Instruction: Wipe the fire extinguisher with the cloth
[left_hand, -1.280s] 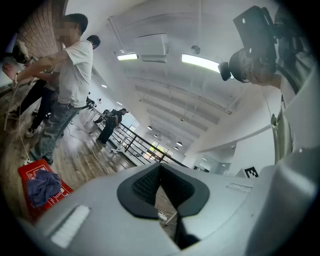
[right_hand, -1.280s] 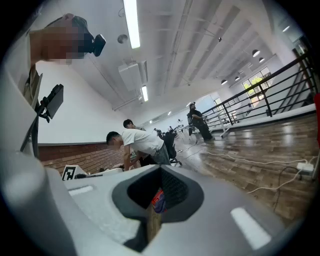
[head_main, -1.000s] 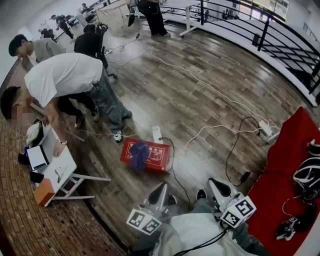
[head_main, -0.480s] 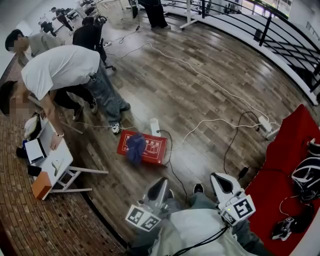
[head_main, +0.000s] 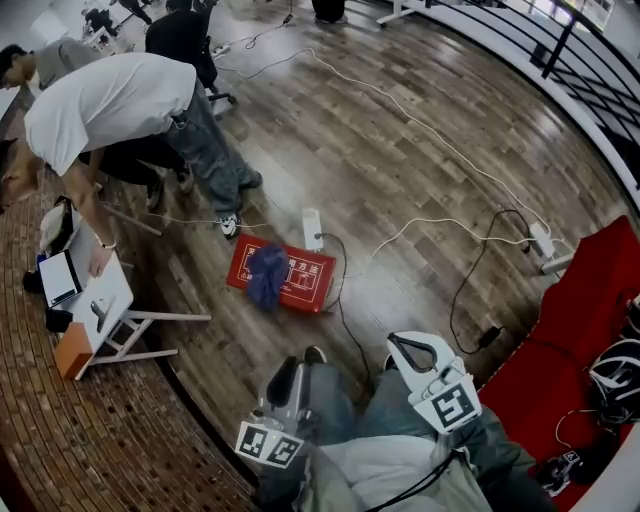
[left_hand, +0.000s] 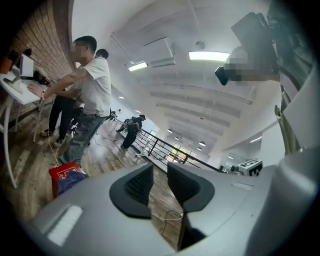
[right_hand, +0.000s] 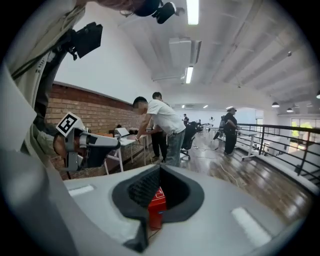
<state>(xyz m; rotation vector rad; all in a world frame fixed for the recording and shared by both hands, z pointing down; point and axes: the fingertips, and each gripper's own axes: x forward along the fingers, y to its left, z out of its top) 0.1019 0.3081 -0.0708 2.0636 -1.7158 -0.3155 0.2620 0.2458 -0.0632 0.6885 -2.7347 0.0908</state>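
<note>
A red fire extinguisher box (head_main: 303, 282) lies flat on the wood floor, and a blue cloth (head_main: 265, 276) is heaped on its left half. My left gripper (head_main: 286, 372) hovers near my legs, short of the box. Its jaws have just been opening, and its pads (left_hand: 140, 184) stand apart with nothing between them. The box (left_hand: 61, 173) and cloth (left_hand: 71, 181) show low at the left of the left gripper view. My right gripper (head_main: 410, 347) is shut and empty, to the right of the left one. The red box (right_hand: 157, 202) shows beyond its tips (right_hand: 159, 172).
A person in a white shirt (head_main: 110, 100) bends over a small white folding table (head_main: 118, 302) at the left. A white power strip (head_main: 312, 228) and cables (head_main: 420, 230) lie behind the box. A red mat (head_main: 560, 340) with gear is at the right.
Both grippers have sunk and the right one has rolled. The left jaws have parted. The head view has tipped down, so the box sits higher in frame.
</note>
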